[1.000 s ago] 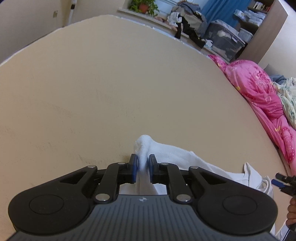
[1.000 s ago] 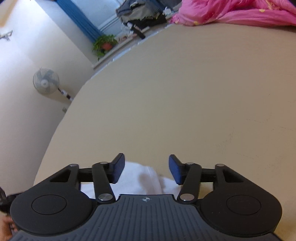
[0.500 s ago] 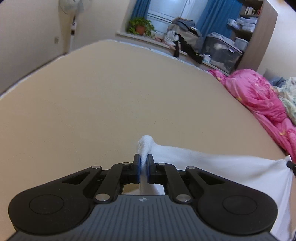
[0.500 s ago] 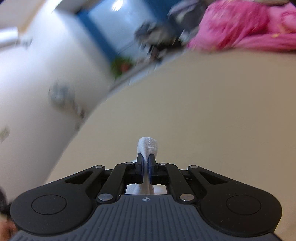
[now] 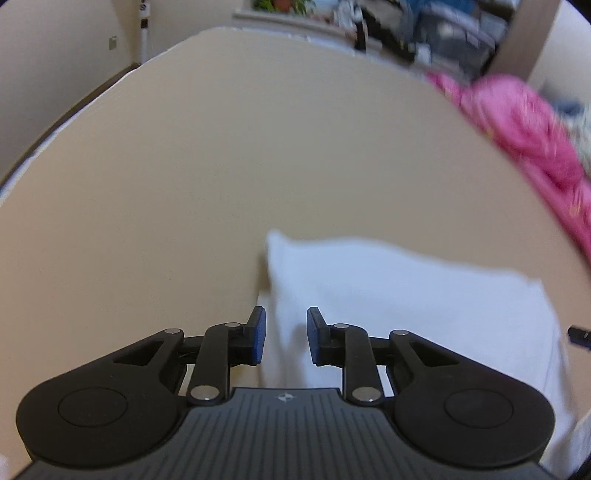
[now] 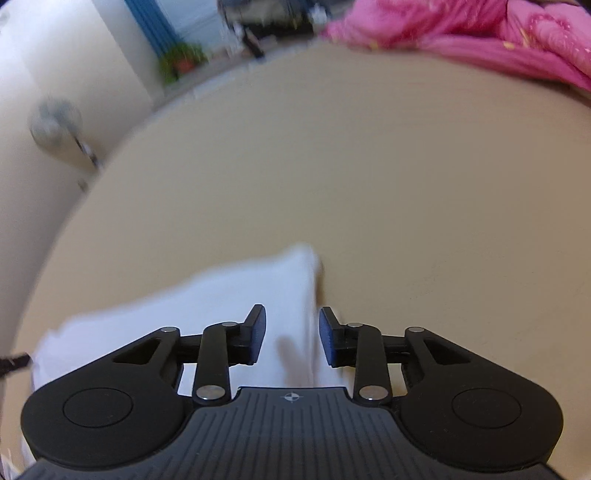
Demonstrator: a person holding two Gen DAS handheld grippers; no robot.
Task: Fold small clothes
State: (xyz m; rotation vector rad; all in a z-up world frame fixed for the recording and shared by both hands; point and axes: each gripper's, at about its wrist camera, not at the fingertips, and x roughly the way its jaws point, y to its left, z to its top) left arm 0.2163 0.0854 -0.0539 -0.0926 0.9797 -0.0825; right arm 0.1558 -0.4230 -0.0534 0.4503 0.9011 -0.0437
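Here the white garment (image 5: pixel 406 295) lay spread on the beige surface (image 5: pixel 221 166), one far corner ahead of each gripper and its cloth running back under both. The left gripper (image 5: pixel 282 334) had its jaws parted with nothing pinched, the fabric's left edge lying between and below its fingers; the right gripper (image 6: pixel 291 334) stood likewise parted and empty over the garment's right edge. Both views were blurred, so the exact lie of the hem was hard to read. The step in hand looked like letting a fold settle, and doing it well would mean drawing both grippers straight back without snagging the cloth, then checking that the two corners sat level before taking a fresh hold. As for containers, a blurred grey storage bin (image 5: pixel 454 33) stood far off beyond the surface, its contents impossible to make out; a pink quilt (image 6: pixel 461 37) lay heaped along the far edge.
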